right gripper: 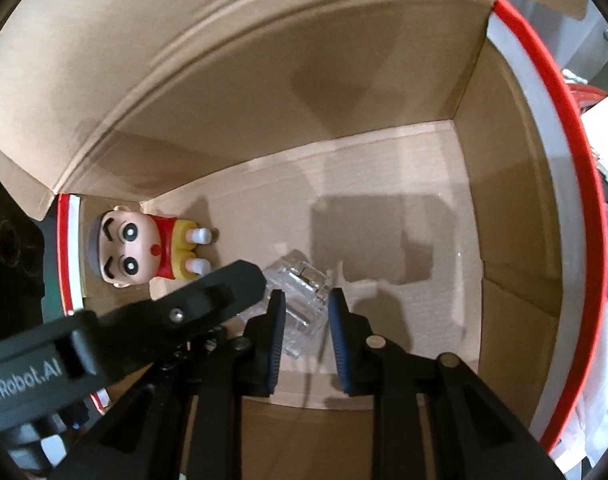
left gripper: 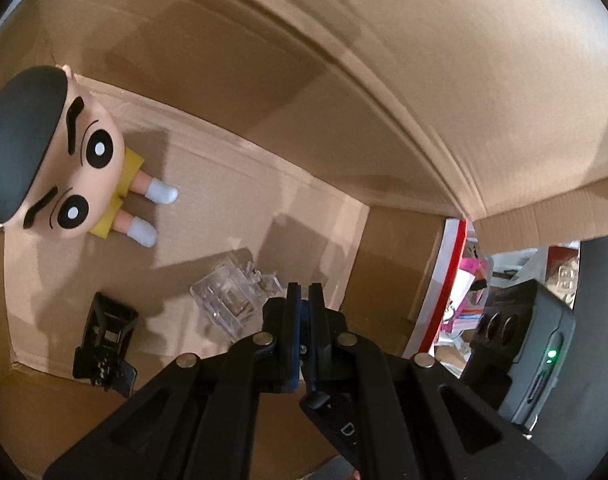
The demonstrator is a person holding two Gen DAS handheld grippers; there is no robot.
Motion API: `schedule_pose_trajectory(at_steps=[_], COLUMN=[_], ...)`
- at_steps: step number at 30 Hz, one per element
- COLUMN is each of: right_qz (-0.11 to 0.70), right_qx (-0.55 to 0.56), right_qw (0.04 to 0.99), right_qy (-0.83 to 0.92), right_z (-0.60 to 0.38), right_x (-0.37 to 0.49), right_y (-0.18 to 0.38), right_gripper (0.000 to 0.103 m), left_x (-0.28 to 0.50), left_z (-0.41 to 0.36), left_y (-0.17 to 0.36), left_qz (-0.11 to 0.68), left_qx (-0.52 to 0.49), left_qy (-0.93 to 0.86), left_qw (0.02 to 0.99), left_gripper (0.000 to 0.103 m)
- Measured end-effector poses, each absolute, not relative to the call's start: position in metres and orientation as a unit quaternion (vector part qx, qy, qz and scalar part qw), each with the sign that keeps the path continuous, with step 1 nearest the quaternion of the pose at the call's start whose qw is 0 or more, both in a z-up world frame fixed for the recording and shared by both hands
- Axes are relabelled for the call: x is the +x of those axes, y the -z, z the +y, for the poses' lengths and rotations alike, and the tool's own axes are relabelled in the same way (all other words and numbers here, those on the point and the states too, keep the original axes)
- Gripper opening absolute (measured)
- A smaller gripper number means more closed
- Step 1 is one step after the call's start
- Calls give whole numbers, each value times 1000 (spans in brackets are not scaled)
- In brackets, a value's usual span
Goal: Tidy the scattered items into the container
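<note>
Cardboard fills both views: a box (left gripper: 232,216) with tall brown walls and raised flaps, red-and-white trim along its outer edge. Everything else is placed against its floor. Largest on that floor is a doll (left gripper: 64,160) (big round head, black cap, yellow shorts, white socks), lying on its back near one wall. Toward the middle of the floor rests a clear plastic case (right gripper: 304,300), and close to the near wall, apart from the case, lies a small black clip (left gripper: 104,340). Left gripper (left gripper: 304,300) hangs over the floor beside the case, its blue-padded fingers pressed together on nothing. Right gripper (right gripper: 306,320) points down over the case, fingers parted on either side of it; whether the pads touch the plastic cannot be told.
</note>
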State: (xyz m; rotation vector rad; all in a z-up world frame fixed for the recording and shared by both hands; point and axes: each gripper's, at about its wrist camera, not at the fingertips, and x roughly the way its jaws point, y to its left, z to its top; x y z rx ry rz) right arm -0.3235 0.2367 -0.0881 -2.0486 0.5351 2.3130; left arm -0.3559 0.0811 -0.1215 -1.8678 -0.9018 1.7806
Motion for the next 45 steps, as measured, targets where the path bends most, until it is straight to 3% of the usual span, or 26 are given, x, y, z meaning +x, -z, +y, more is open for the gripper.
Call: schedule_pose_trajectory(at_steps=[16, 18, 19, 20, 22, 23, 24, 32, 34, 45], right_qz=[175, 174, 174, 173, 172, 171, 170, 160, 152, 141], right_qx=[-635, -633, -632, -630, -627, -627, -628, -629, -624, -597], right_qw=[-6, -7, -8, -8, -6, -5, -6, -10, -8, -12], right_qy=[-752, -754, -755, -757, -760, -760, -759, -761, -766, -790], right_z=[233, 234, 234, 234, 232, 231, 230, 223, 222, 219], right_x=[-287, -284, -283, -281, -276, -274, -269, -249, -244, -222], right_y=[35, 31, 29, 27, 24, 24, 23, 18, 12, -6], right_gripper=[21, 28, 37, 42, 52, 53, 57, 85, 100, 103], left_x=[-328, -323, -319, -316, -311, -308, -305, -280, -274, -241], left_z=[69, 66, 64, 62, 56, 53, 51, 36, 35, 30], left_y=[65, 60, 58, 55, 49, 46, 43, 25, 19, -14], left_qz=[-258, -255, -251, -246, -239, -236, -233, -233, -227, -174], left_qx=[-656, -654, -653, -651, -644, -640, -636, -615, -609, -579], left_qy=[-687, -691, -694, -699, -710, -716, -720, -741, -748, -786], left_qw=[176, 173, 169, 162, 153, 150, 148, 139, 136, 129], left_gripper=[3, 4, 4, 9, 56, 97, 103, 103, 103, 103])
